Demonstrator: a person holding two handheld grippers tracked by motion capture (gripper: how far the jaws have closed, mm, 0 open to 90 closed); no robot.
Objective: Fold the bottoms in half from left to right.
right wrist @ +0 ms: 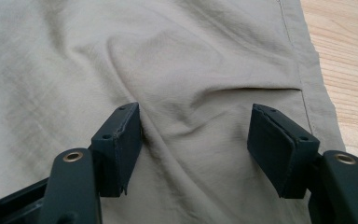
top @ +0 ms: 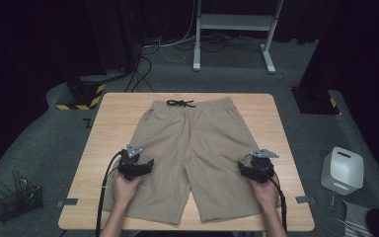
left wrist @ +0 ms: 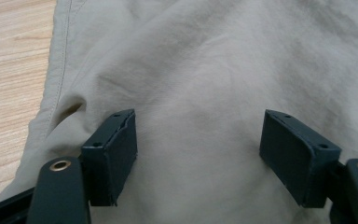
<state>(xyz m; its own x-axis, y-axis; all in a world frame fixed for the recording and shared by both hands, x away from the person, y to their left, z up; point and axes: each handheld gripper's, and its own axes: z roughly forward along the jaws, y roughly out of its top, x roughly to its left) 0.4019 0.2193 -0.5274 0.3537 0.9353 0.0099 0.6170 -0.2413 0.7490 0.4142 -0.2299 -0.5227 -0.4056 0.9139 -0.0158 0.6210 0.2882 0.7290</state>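
Shorts (left wrist: 205, 93) lie beneath both spread claws.

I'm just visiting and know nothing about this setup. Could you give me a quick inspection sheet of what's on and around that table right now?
Surface: wooden table, bare around the garment.
Job's things: tan shorts laid flat, waistband and black drawstring at the far edge, legs toward the person.
Clutter: nothing seen on the table.
Grippers: left claw open over the shorts' left leg; right claw open over the right leg, beside a fold near the side seam.
Cables: a black cable trails from the left claw; more lie on the floor beyond the table.
Surroundings: grey floor, white box at right, wire basket at left, white frame behind.
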